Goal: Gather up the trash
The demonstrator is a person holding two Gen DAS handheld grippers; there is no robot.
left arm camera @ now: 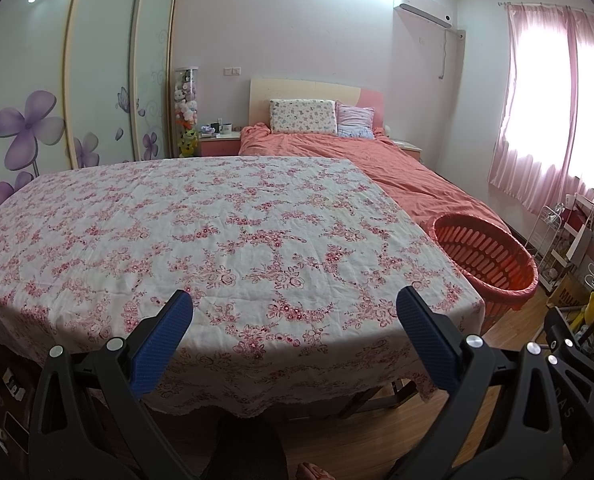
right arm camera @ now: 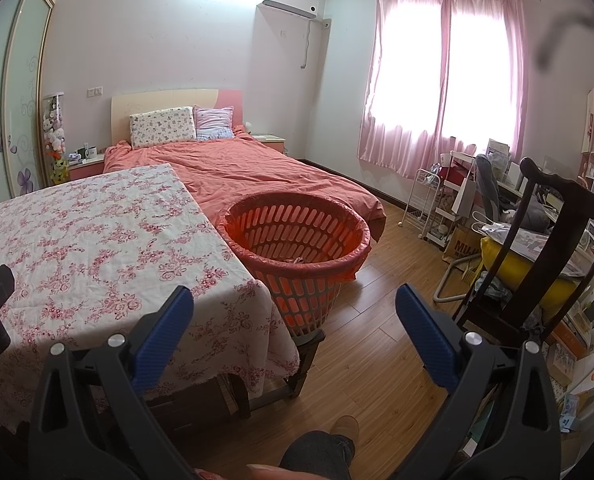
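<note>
A red slatted basket (right arm camera: pixel 301 248) lined with a red bag stands on a low dark stool by the table's right corner; something small and pale lies at its bottom. The left wrist view has the basket (left arm camera: pixel 487 258) at the right. My left gripper (left arm camera: pixel 295 300) hangs open over the near edge of the table with the floral cloth (left arm camera: pixel 201 232), nothing between its blue pads. My right gripper (right arm camera: pixel 295 300) is open too, held above the floor just in front of the basket and empty. I see no trash on the cloth.
A bed with an orange cover (right arm camera: pixel 257 172) lies behind the table. A dark wooden chair (right arm camera: pixel 537 248) holding a yellow cushion stands at the right, with white racks, bags and shelves beyond. A person's leg and shoe (right arm camera: pixel 337 436) are below on the wooden floor.
</note>
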